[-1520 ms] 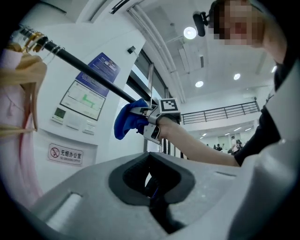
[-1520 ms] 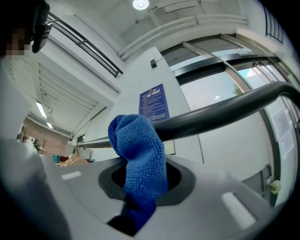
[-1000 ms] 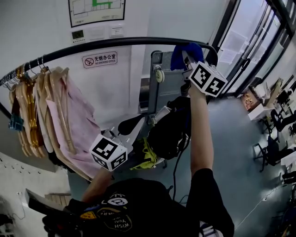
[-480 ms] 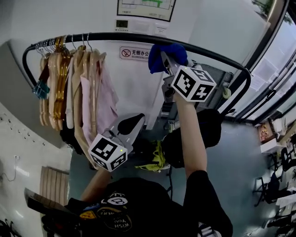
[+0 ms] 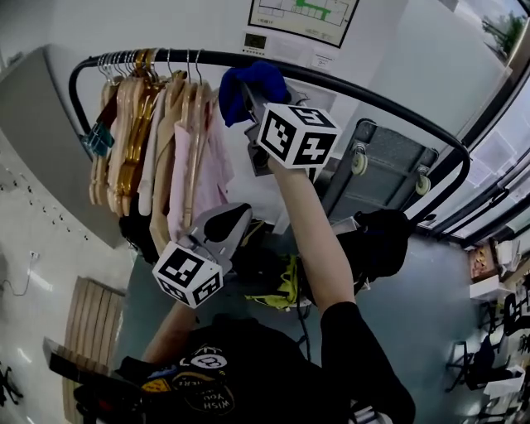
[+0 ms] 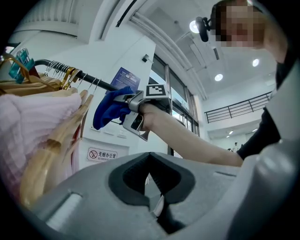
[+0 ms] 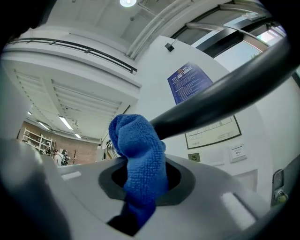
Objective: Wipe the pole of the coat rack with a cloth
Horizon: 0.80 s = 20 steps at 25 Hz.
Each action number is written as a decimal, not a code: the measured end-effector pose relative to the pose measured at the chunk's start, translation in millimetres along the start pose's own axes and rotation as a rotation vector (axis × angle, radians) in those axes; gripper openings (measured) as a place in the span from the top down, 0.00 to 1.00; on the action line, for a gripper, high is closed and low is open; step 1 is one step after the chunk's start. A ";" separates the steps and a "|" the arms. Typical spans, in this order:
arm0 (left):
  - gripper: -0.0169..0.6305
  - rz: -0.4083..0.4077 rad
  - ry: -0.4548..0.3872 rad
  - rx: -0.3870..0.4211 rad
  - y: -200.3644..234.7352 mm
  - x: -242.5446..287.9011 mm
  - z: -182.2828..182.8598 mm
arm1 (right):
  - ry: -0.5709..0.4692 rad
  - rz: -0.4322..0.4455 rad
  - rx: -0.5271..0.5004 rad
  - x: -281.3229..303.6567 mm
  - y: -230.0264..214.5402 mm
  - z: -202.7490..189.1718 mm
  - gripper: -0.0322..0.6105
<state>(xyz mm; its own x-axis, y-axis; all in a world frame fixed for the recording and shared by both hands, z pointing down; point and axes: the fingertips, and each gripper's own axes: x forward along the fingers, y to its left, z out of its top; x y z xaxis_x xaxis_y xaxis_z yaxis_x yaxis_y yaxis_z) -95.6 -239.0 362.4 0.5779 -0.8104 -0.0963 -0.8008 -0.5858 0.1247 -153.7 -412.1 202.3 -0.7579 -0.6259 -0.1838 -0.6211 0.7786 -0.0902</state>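
The right gripper (image 7: 140, 197) is clamping a blue cloth (image 7: 138, 150) between its 2 jaws and holding it against the black pole (image 7: 225, 96) of the coat rack, near the hangers (image 5: 141, 124) (bunched toward the pole's left end). The left gripper (image 6: 152, 206) is hanging well below the pole, jaws together on nothing.

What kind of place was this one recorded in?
Probably an office building: a no-smoking sign and a framed floor plan hang on the wall, and desk chairs stand off to the right.
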 end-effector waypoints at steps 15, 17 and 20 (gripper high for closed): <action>0.98 -0.074 0.109 -0.009 -42.0 9.8 -78.4 | 0.156 -0.409 -0.147 -305.9 -33.3 -162.9 0.82; 0.98 -0.085 0.115 -0.022 -46.9 7.3 -86.8 | 0.178 -0.446 -0.076 -329.7 -34.4 -182.5 0.82; 0.98 -0.108 0.147 -0.014 -57.0 9.4 -95.5 | 0.183 -0.466 -0.009 -348.6 -37.7 -195.4 0.82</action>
<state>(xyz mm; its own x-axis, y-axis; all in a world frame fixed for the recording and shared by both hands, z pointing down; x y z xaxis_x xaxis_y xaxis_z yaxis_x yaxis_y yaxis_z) -29.5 -213.7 448.7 0.6780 -0.7342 0.0349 -0.7311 -0.6687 0.1352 95.0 -232.2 461.0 -0.4216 -0.9054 0.0493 -0.9030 0.4143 -0.1134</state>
